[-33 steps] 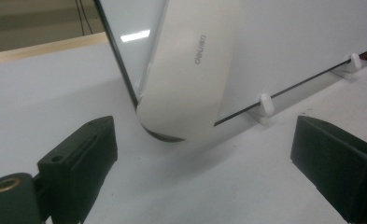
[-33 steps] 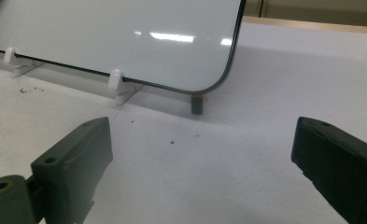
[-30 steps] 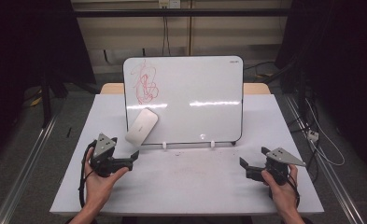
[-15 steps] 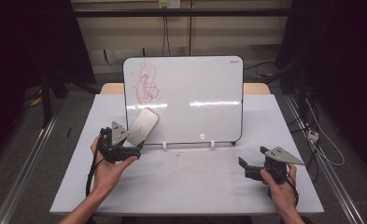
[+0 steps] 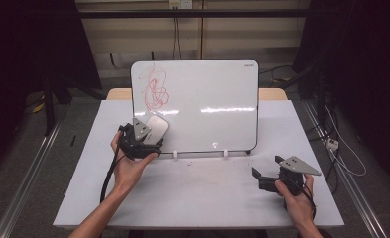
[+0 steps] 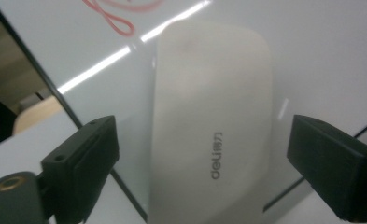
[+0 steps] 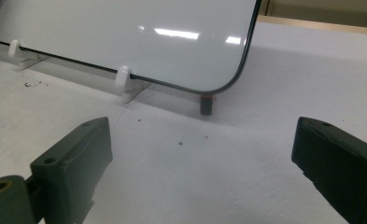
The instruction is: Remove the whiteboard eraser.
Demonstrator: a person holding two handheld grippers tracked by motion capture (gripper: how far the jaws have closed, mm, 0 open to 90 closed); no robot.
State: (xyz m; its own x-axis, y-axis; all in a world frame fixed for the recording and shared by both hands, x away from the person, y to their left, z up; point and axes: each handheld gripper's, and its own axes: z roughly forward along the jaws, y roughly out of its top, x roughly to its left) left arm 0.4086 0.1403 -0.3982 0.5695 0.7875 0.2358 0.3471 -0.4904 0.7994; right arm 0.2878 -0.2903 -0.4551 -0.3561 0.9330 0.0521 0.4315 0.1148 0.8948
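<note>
Nearest the person, the right tool (image 5: 262, 179) rests low on the white surface (image 5: 202, 198), jaws apart over bare tabletop, taking no part for now. Further in, the left tool (image 5: 144, 145) has come up to the eraser (image 5: 156, 129), which sits against the lower left of the whiteboard (image 5: 217, 99). In the left gripper view the eraser (image 6: 214, 121) lies between the two jaws, which have just been closing but stand clear of its sides, so it is not gripped yet; how near the pads are to it is hard to judge at this close range. Behind, the red scribble (image 5: 153, 89) on the board's upper left looks untouched. So the approach is done; the grasp, the lift and all the wiping are left.
</note>
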